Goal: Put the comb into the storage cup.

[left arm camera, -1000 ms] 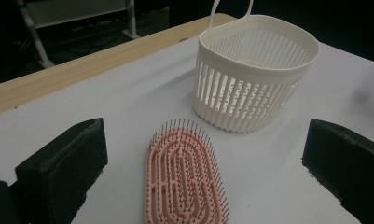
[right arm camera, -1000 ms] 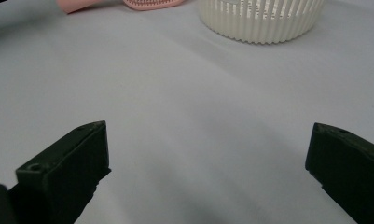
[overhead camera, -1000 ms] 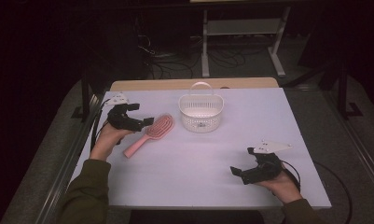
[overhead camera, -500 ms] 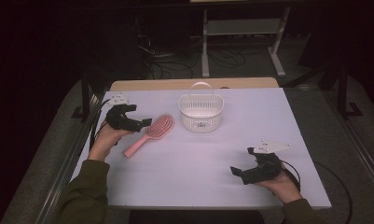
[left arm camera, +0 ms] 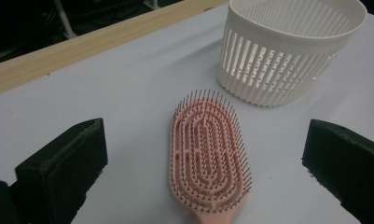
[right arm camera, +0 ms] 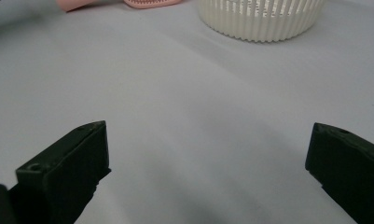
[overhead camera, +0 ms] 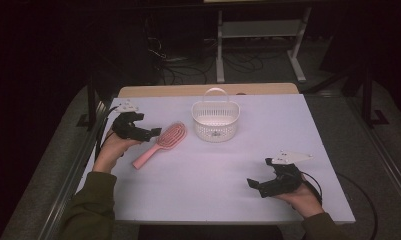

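Just beside left gripper: hairbrush

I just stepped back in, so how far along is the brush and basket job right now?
Nothing looks done yet: the pink hairbrush lies bristles up on the table, beside the white basket, not in it. In hand: the left gripper hovers open next to the brush head, jaws on either side of it in the left gripper view. The right gripper waits open, apart. Gripping, lifting and placing remain.

high: above, forward-down | tool views: low, close | shared: basket
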Demonstrator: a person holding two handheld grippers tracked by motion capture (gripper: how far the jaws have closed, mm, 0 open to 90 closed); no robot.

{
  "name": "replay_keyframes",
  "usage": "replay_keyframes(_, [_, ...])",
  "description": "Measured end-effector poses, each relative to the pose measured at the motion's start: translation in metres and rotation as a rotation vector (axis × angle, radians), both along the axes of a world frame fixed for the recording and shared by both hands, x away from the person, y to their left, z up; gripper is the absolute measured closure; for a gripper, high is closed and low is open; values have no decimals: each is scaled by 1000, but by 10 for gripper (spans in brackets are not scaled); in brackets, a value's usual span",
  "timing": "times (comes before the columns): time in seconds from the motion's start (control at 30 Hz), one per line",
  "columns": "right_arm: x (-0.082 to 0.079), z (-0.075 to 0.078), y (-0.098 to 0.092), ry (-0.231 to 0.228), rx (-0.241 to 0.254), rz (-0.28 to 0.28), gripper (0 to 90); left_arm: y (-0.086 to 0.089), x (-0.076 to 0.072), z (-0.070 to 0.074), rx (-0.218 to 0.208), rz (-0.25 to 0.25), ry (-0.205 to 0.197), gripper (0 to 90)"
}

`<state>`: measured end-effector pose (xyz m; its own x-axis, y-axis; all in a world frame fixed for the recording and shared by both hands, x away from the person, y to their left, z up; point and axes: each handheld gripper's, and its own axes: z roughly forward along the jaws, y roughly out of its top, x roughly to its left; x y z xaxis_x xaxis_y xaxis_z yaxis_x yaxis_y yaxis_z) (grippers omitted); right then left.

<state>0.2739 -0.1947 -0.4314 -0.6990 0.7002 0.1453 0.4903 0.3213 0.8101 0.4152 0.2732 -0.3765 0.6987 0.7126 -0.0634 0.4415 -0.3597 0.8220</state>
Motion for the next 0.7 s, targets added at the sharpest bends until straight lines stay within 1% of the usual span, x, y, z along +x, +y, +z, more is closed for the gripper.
replay_keyframes(0.1, [0,0,0,1,-1,1,0,0,0,0,4,-2,6,0])
replay_keyframes(0.27, [0,0,0,0,-1,2,0,-1,-1,-1,26,-6,15,0])
replay_keyframes(0.57, [0,0,0,0,-1,2,0,-3,-1,-3,54,-9,40,0])
replay_keyframes(0.7, [0,0,0,1,-2,2,0,-3,-1,-4,64,-11,44,0])
